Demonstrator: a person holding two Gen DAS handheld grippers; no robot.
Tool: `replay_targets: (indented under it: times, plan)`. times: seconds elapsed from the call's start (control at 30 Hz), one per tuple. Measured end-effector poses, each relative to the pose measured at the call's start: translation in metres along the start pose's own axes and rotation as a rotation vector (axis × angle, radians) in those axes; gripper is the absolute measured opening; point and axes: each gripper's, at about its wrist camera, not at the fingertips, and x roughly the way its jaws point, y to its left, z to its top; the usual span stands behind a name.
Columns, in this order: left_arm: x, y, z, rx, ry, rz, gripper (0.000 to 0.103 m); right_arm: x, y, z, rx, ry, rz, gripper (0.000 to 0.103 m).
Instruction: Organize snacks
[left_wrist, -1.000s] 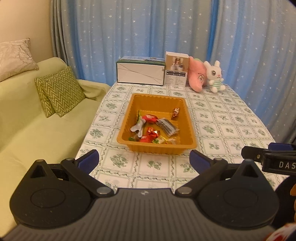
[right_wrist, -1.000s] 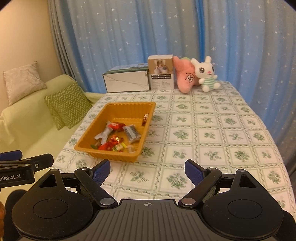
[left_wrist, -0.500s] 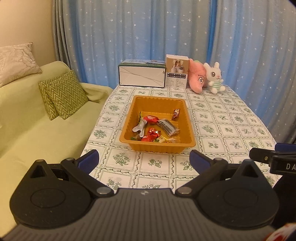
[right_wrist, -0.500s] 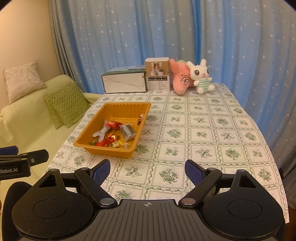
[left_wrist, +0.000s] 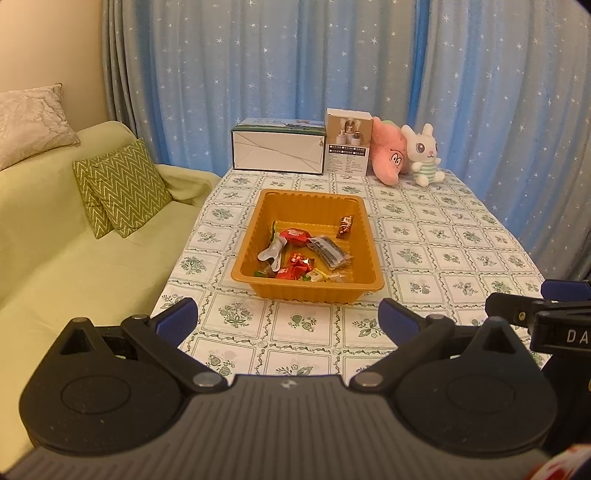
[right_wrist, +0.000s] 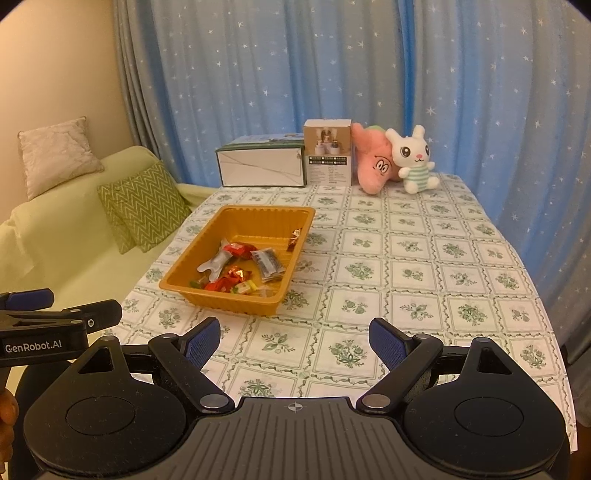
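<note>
Lying loose in the orange tray (left_wrist: 308, 282), the wrapped candies (left_wrist: 295, 267) are looking light and crinkly, best pinched mid-wrapper, while both the left tool (left_wrist: 288, 319) and the right tool (right_wrist: 294, 338) are standing spread and empty.

Left wrist view: from the near table (left_wrist: 443, 236) edge, angled down, facing the curtain (left_wrist: 295, 74); orange tray (left_wrist: 255, 236) ahead, sofa (left_wrist: 55, 240) alongside. Right wrist view: same edge, further from the sofa, tray (right_wrist: 192, 258) off-centre. Shared: tray, boxes (right_wrist: 258, 170), plush toys (right_wrist: 410, 162), curtain.
</note>
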Motion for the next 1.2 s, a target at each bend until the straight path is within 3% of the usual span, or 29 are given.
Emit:
replay_targets:
  times: [1.2]
  plan:
    - [0.0027, -0.0098, -0.0032, 0.016, -0.002, -0.015, 0.103, 0.0009, -0.0072, -0.0026, 0.023, 0.004, -0.001, 0.087]
